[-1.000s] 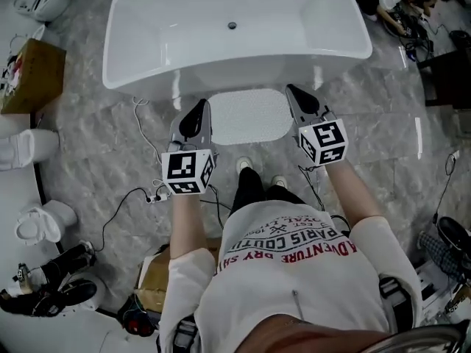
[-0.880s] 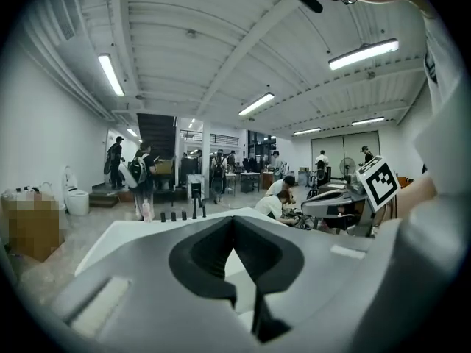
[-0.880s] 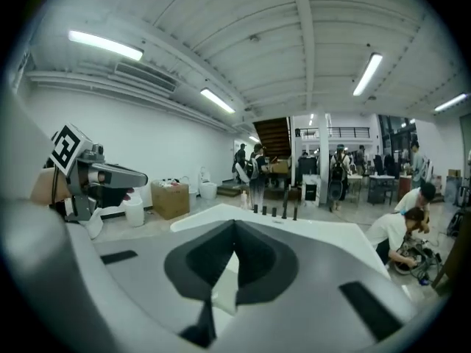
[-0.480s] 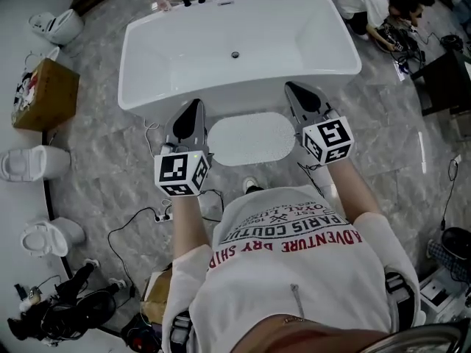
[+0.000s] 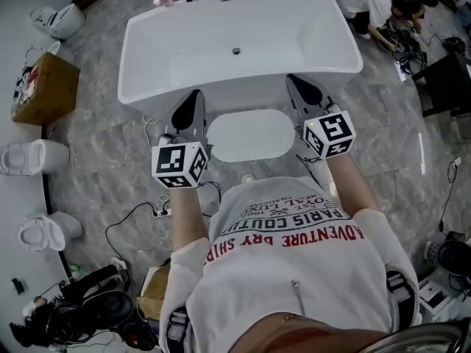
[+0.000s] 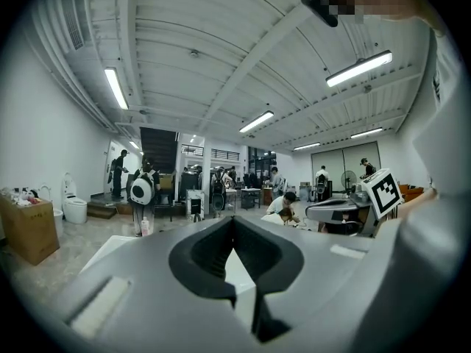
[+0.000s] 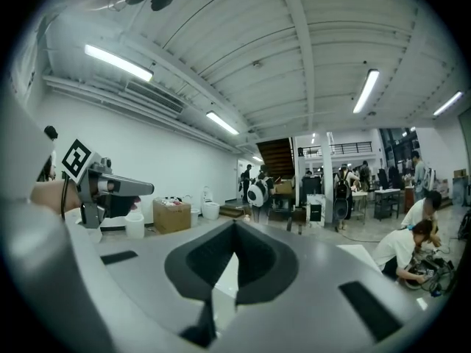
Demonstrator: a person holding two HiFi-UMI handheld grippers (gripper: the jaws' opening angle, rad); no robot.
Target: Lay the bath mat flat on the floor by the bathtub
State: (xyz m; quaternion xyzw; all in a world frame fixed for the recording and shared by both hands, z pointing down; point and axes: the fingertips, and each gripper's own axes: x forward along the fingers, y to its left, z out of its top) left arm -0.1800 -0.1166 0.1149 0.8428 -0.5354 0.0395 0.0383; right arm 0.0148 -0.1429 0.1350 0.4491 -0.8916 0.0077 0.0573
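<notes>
- Head view: The bath mat [image 5: 252, 134] lies flat on the gray floor [image 5: 110, 145]. Its long far edge runs right along the near side of the white bathtub [image 5: 294, 43]. I cannot tell if the two touch.
- The left gripper [image 5: 196, 98] is by the mat's left end and the right gripper [image 5: 296, 83] is by its right end. The mat shows between them. Nothing hangs from either one.
- To the right of the mat, the floor is bare and wide. To the left, a thin white cable [image 5: 146, 127] lies on the floor near the tub's corner.
- A brown box [image 5: 44, 87] and white toilets [image 5: 33, 157] stand well off at the left edge. A crouching person [image 5: 375, 6] is far away, past the tub's right corner.
- Left gripper view: The fingers are pressed together with nothing between them. They point out across the big room, not down at the floor. A bit of white shows through the hole behind the tips. People [image 6: 140, 190] stand far back, with lots of open floor before them.
- Right gripper view: These fingers are pressed together too, and they hold nothing. The other gripper shows at the left edge, well apart. Long lights [image 7: 118, 62] run along the ceiling.
</notes>
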